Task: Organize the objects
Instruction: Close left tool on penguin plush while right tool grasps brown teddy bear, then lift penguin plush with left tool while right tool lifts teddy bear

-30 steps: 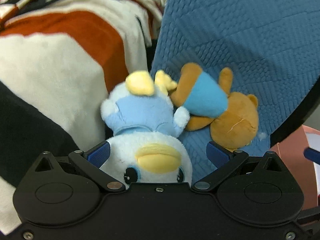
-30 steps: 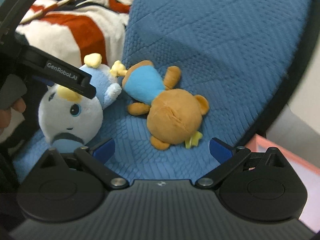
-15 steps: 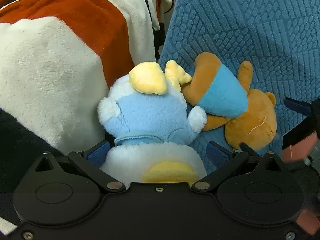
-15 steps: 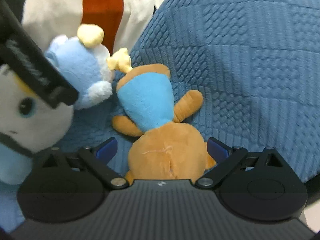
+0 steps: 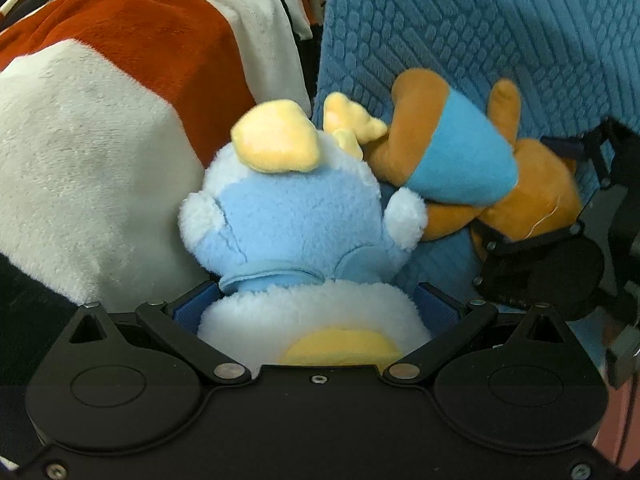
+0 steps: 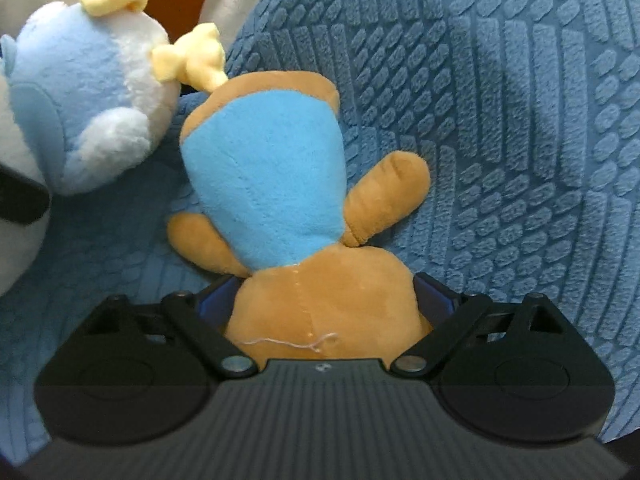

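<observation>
- Straddling the duck [image 5: 304, 224], the left gripper [image 5: 316, 308] has the toy's white head between its blue pads [image 5: 192, 306]; both pads lie against the fluff, jaws wide, and the squeeze looks light, so I cannot tell if the grip is firm.
- Duck: feet up at 12 o'clock in the left wrist view, head down at 6 o'clock, lying where the striped blanket [image 5: 100, 152] meets the blue cushion [image 5: 500, 32].
- Right gripper [image 6: 324, 304]: jaws wide and just been closing, with the bear [image 6: 280, 200] between them; the brown head fills the gap and the blue pads [image 6: 212, 300] sit at its sides, seemingly in contact.
- Bear: face down on the cushion [image 6: 500, 100], blue shirt toward 12 o'clock in the right wrist view, one arm out toward 2 o'clock.
- Duck [image 6: 84, 92] at 10 o'clock of the bear, its yellow foot touching the bear's legs.
- Right gripper [image 5: 560, 216] shows at 3 o'clock in the left view, around the bear [image 5: 460, 168].
</observation>
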